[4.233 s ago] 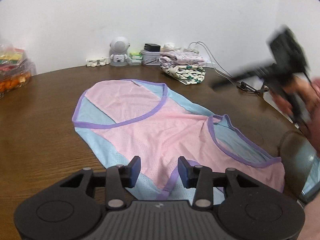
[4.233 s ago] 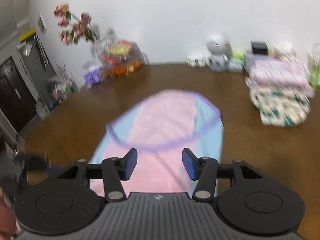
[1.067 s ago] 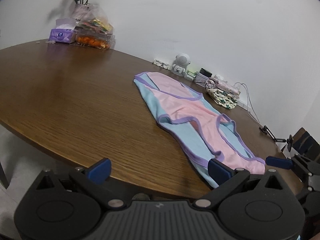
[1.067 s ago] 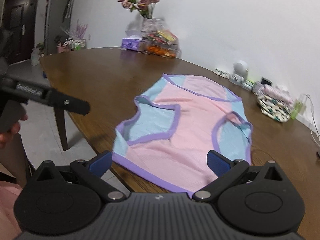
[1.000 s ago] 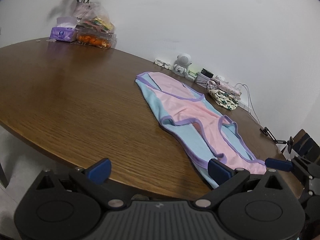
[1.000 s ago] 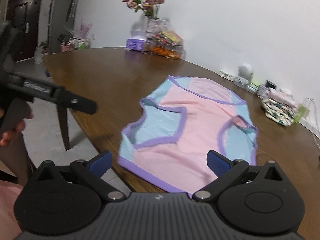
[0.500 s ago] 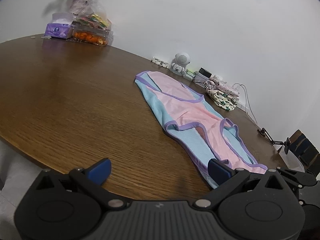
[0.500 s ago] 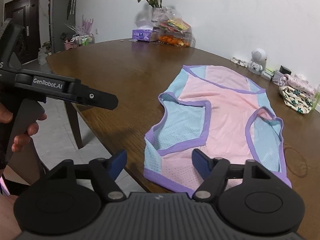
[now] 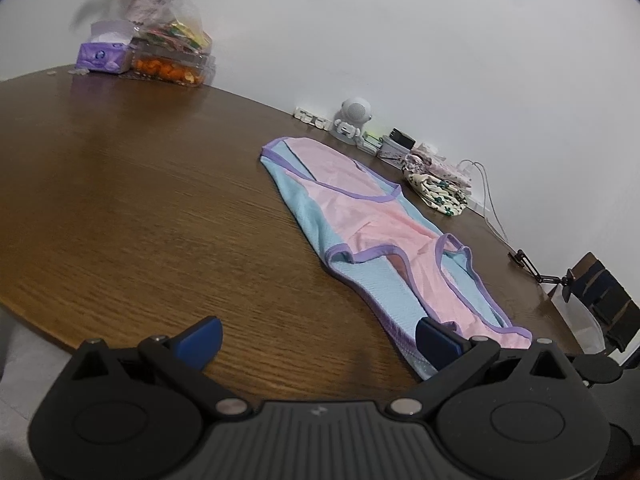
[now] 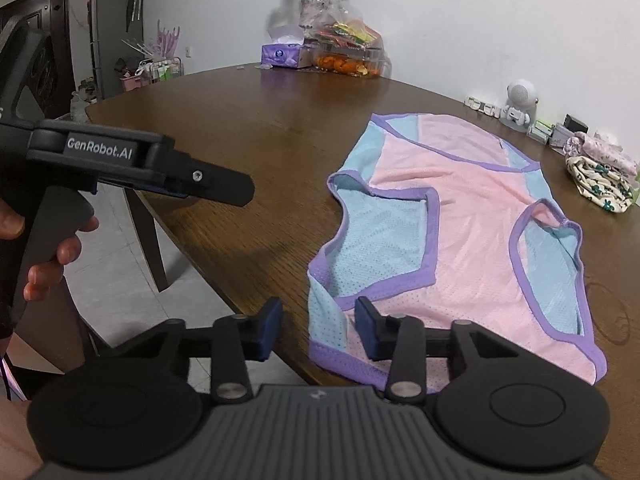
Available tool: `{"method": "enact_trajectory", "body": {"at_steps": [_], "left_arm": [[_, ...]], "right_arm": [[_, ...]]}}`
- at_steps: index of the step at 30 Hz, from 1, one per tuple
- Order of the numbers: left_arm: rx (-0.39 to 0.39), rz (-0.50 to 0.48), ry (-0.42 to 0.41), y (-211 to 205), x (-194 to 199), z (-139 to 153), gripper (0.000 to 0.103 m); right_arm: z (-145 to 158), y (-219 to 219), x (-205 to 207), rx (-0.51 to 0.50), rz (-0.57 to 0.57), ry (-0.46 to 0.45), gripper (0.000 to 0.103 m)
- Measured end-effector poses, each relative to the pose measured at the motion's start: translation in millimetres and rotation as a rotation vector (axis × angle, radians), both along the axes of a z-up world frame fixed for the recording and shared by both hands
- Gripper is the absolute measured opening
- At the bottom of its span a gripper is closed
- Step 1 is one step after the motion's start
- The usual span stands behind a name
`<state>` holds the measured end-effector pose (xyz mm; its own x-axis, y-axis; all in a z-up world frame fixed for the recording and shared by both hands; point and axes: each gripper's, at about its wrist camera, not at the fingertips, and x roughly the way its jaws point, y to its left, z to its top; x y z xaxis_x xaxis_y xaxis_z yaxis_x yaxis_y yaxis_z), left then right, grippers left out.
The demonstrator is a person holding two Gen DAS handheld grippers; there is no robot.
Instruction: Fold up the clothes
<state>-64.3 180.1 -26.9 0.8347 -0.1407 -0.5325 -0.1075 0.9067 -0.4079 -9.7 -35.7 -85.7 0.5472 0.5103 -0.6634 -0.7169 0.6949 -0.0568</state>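
Observation:
A sleeveless mesh top (image 9: 380, 224) in pink and light blue with purple trim lies flat on the brown wooden table (image 9: 120, 200). In the left wrist view my left gripper (image 9: 318, 342) stands wide open over the table's near edge. Its right finger is beside the top's hem corner and nothing is between its pads. In the right wrist view the top (image 10: 472, 216) spreads ahead. My right gripper (image 10: 318, 330) is closing, with the top's near-left hem corner between its jaws; the pads do not press on the cloth. A hand holds the left gripper's handle (image 10: 100, 152) at the left.
Folded clothes (image 9: 436, 192) are stacked at the table's far right beside a white astronaut figure (image 9: 354, 120), small boxes and a cable. A tissue box (image 9: 104, 54), a snack box and a vase of flowers stand at the far left. A chair (image 9: 600, 296) stands on the right.
My right gripper's jaws have narrowed from wide apart, and it has come closer to the top's near-left hem corner. The left gripper stays wide open and has shifted slightly along the table edge.

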Motion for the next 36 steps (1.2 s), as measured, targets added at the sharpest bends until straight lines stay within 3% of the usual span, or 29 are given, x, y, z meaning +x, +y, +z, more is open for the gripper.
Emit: {"method": "enact_trajectory", "body": {"at_steps": [7,12,16,18,20,23,26,34,36], "left_arm": [[0.006,-0.031,0.017,8,25,8,0.103],[0.015,-0.062,0.042,23,64,20,0.103],[-0.069,-0.051,0.084,51,118,27,0.099],[-0.11,-0.048,0.117,64,150,28,0.083],[-0.07,-0.045,0.139,70,182,30,0.077],[0.032,-0.025,0.168,74,224,28,0.075],[0.08,-0.016,0.196,81,258,22,0.069],[0.119,-0.061,0.239,102,304,15,0.038],[0.135,-0.072,0.247,102,311,13,0.022]], "right_arm": [[-3,3,5,-0.015,-0.021,0.003,0.021],[-5,3,8,-0.01,-0.017,0.007,0.007],[-5,-1,12,0.016,-0.016,0.029,0.007],[-5,-4,16,0.04,-0.017,0.049,0.007],[-6,-7,18,0.063,-0.018,0.067,0.007],[-7,-9,20,0.08,-0.012,0.075,0.007],[-7,-13,23,0.103,-0.002,0.088,0.007],[-9,-16,31,0.139,0.017,0.115,0.007],[-9,-15,32,0.141,0.018,0.115,0.007]]}}
